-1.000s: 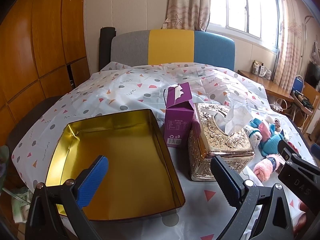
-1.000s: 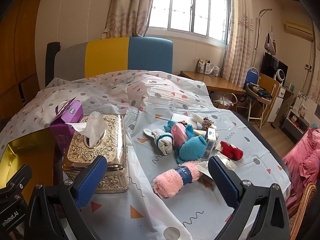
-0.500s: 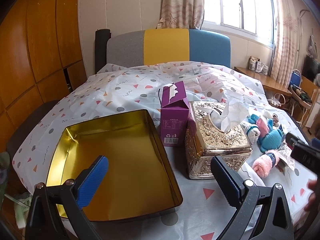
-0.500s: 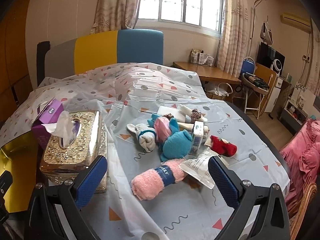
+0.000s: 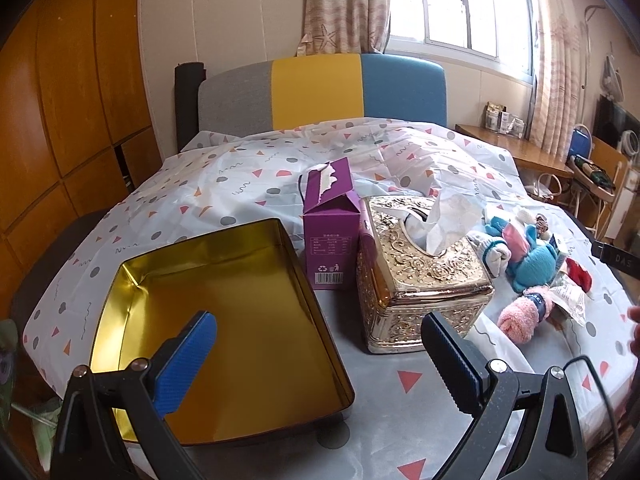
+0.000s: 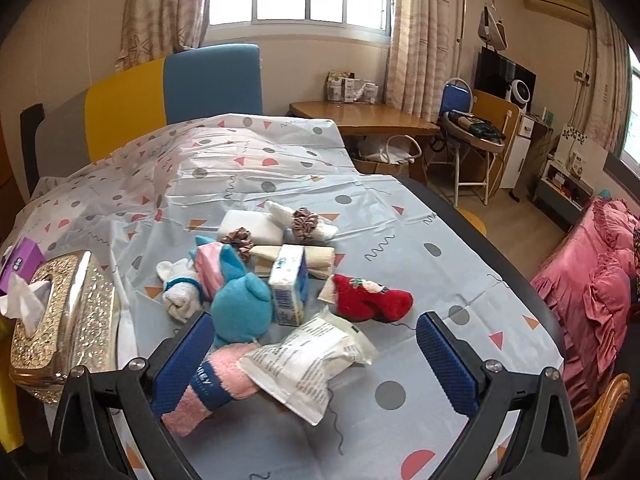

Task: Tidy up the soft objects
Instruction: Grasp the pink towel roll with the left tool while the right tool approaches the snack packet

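Note:
A pile of soft things lies on the patterned cloth: a rolled pink sock (image 6: 208,388), a teal plush sock (image 6: 240,308), a white sock (image 6: 180,292), a red sock (image 6: 372,298), scrunchies (image 6: 302,220) and a crinkled white packet (image 6: 308,360). My right gripper (image 6: 316,360) hovers open just above the packet and pink sock, holding nothing. An empty gold tin tray (image 5: 224,312) sits at the left. My left gripper (image 5: 320,360) stands open over the tray's near right edge. The pink sock (image 5: 520,316) and teal sock (image 5: 536,268) also show at the right there.
An ornate gold tissue box (image 5: 420,272) and a purple carton (image 5: 330,224) stand between tray and pile. A small tissue pack (image 6: 288,284) stands among the socks. The table's right edge (image 6: 520,280) drops off to a pink bed, chair and desk.
My right gripper has swung right and closer to the sock pile, which now fills its view. The left gripper has pulled back slightly from the tray.

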Motion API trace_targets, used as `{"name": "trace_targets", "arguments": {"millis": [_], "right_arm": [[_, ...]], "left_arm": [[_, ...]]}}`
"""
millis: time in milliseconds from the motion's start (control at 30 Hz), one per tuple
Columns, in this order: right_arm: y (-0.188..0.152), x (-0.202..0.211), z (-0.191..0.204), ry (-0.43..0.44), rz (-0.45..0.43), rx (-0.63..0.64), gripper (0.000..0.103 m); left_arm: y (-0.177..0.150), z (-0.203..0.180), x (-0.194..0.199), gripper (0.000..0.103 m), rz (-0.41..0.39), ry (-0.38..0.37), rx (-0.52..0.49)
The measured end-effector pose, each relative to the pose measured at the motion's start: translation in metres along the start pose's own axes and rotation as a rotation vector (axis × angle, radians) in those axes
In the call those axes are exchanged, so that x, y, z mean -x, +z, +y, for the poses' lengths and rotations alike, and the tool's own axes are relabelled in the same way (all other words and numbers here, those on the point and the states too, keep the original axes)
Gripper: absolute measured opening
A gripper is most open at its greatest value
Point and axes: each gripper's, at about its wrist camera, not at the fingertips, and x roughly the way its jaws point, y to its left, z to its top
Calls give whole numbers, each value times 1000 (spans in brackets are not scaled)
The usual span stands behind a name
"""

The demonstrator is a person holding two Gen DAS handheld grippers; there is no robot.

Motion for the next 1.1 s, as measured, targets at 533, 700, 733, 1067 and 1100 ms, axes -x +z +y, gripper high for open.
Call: {"name": "trace_targets", "arguments": {"millis": [533,700,733,1067,1100], "right_arm": [[-9,-30,-63,32,107,-272,103],[-10,-33,-81,43,134,-357,103],[-11,-34,-84,43,141,-373,103],[-14,-38,-113,78,171,-502,103],[-14,-39,-113,88,175,-506,103]], "left_arm": [[19,-50,4,103,-2,-173,-148],[37,-105,0,103,14,-326,-310],[41,-121,-2,103,21,-364,-356],[18,-242,-66,76,202,-472,-650],[14,-248,-75,75,220,-460,-670]]}}
